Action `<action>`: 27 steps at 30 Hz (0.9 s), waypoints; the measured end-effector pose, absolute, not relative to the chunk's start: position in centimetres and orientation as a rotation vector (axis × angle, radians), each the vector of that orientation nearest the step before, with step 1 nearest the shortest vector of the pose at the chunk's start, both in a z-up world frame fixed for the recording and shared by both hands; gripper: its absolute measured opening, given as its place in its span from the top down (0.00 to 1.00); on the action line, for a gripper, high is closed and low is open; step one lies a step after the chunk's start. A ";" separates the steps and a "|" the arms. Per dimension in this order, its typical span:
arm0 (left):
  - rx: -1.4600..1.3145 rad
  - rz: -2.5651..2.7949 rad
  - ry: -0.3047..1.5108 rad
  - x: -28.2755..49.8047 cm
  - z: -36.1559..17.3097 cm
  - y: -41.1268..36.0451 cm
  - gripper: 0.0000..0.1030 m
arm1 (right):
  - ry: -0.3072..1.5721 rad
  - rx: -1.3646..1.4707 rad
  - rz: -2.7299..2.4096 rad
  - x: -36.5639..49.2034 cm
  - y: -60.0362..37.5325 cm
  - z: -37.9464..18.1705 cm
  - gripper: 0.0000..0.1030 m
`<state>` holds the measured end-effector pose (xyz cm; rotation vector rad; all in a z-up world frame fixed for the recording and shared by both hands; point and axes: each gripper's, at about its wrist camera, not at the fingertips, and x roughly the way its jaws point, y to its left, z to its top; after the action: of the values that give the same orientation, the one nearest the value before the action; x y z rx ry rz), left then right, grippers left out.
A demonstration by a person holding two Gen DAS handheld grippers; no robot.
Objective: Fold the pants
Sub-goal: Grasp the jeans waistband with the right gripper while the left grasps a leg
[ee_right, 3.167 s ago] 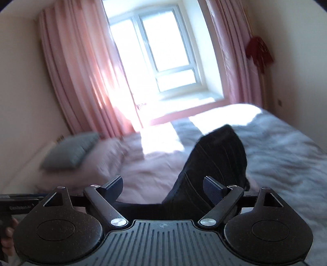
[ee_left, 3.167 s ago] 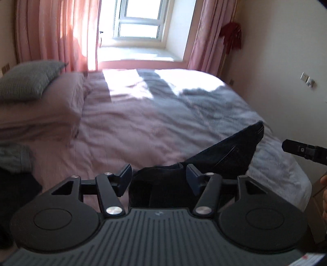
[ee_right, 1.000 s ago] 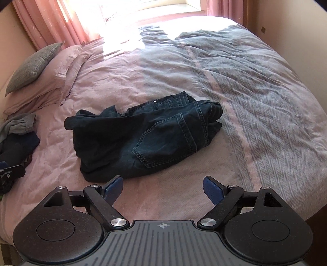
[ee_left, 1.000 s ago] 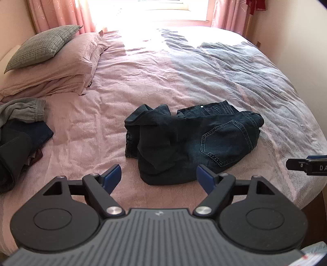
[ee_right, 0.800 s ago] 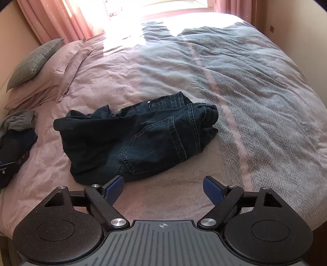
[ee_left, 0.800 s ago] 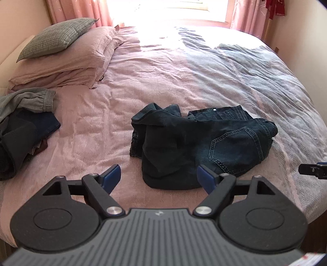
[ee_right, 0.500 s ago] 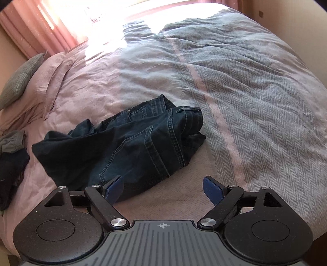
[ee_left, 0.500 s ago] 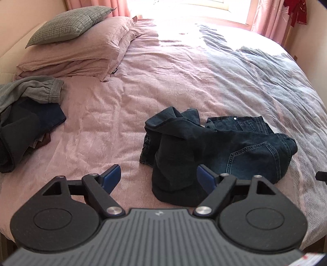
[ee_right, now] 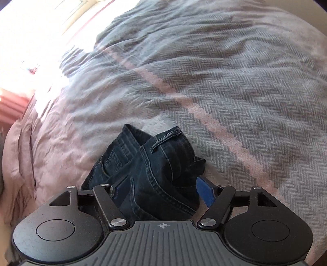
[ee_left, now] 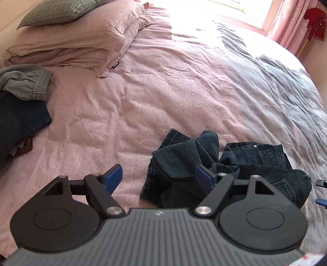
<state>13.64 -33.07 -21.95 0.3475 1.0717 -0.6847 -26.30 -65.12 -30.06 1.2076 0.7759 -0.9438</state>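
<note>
Dark blue jeans (ee_left: 253, 163) lie crumpled in a heap on the pink bedspread (ee_left: 155, 86). Their legs are bunched at the left and the waistband with its button sits at the right. My left gripper (ee_left: 158, 177) hovers open just above the near left side of the heap, with the leg bunch (ee_left: 184, 155) between and beyond its blue pads. In the right wrist view the jeans (ee_right: 155, 163) fill the lower centre, waistband and belt loop facing me. My right gripper (ee_right: 161, 189) is open and low over that waistband end, straddling the denim.
Pink pillows (ee_left: 67, 43) and a grey cushion (ee_left: 57, 12) lie at the head of the bed. A pile of grey and dark clothes (ee_left: 18, 102) sits at the left. A grey herringbone blanket (ee_right: 235, 86) covers the bed's right side. The right gripper's tips (ee_left: 321, 191) show at the edge.
Both grippers have dropped and closed in on the jeans. The left one has swung toward the leg end; the right one has come down over the waistband end. Both stayed open.
</note>
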 end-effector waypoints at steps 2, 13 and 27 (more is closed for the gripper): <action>0.348 -0.683 1.082 14.6 -22.6 -33.5 0.27 | 0.765 1.277 -0.983 -25.7 -66.2 -31.8 0.33; 0.334 -0.705 1.134 16.3 -23.2 -32.7 0.37 | 0.528 0.916 -0.719 -27.6 -60.2 -28.3 0.96; 0.285 -0.767 1.241 13.8 -25.0 -33.1 0.40 | 0.774 1.361 -1.082 -46.6 -53.1 -33.8 0.81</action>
<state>13.81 -33.08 -24.95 0.2846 1.2406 -0.7670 -46.64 -53.12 -33.80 1.3614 0.7735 -1.0820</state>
